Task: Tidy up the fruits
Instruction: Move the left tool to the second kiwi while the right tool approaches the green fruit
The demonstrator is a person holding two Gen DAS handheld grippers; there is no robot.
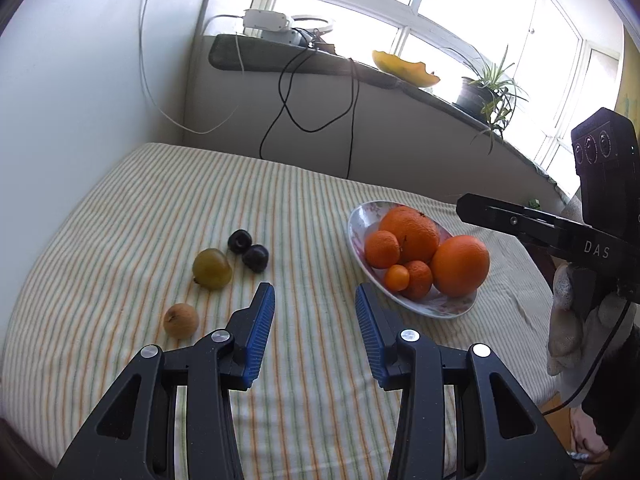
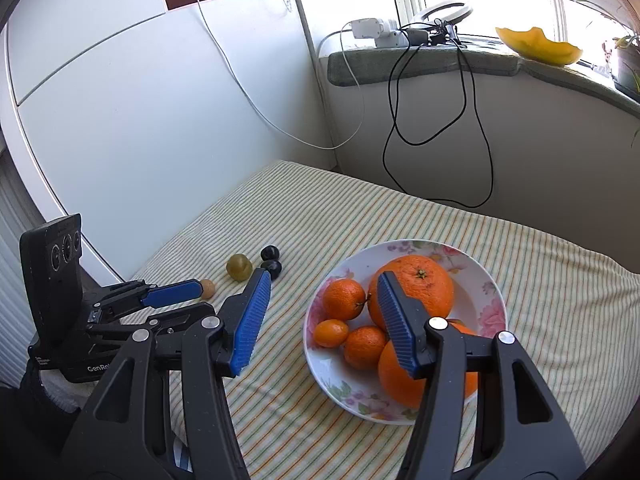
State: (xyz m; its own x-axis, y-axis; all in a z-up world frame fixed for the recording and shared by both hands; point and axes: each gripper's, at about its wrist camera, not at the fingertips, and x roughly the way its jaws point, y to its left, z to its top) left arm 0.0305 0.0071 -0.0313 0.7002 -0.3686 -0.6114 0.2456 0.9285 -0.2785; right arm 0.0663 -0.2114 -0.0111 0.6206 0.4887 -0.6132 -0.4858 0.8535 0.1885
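Note:
A flowered white plate [image 1: 448,307] [image 2: 494,292] on the striped cloth holds two big oranges [image 1: 460,266] [image 2: 424,284], several small tangerines [image 1: 382,249] [image 2: 344,298] and a kumquat [image 1: 397,277] [image 2: 330,332]. Left of it lie a green plum [image 1: 212,269] [image 2: 239,267], two dark plums [image 1: 248,250] [image 2: 271,260] and a small tan fruit [image 1: 181,320] [image 2: 208,288]. My left gripper [image 1: 315,298] [image 2: 200,286] is open and empty above bare cloth between the loose fruit and the plate. My right gripper [image 2: 322,286] is open and empty over the plate's left edge.
A windowsill [image 1: 280,60] at the back carries a white device, a ring light, a yellow melon rind [image 1: 404,68] and a potted plant [image 1: 486,88]. Black and white cables [image 2: 436,128] hang down the wall. A gloved hand [image 1: 576,320] holds the right gripper's handle.

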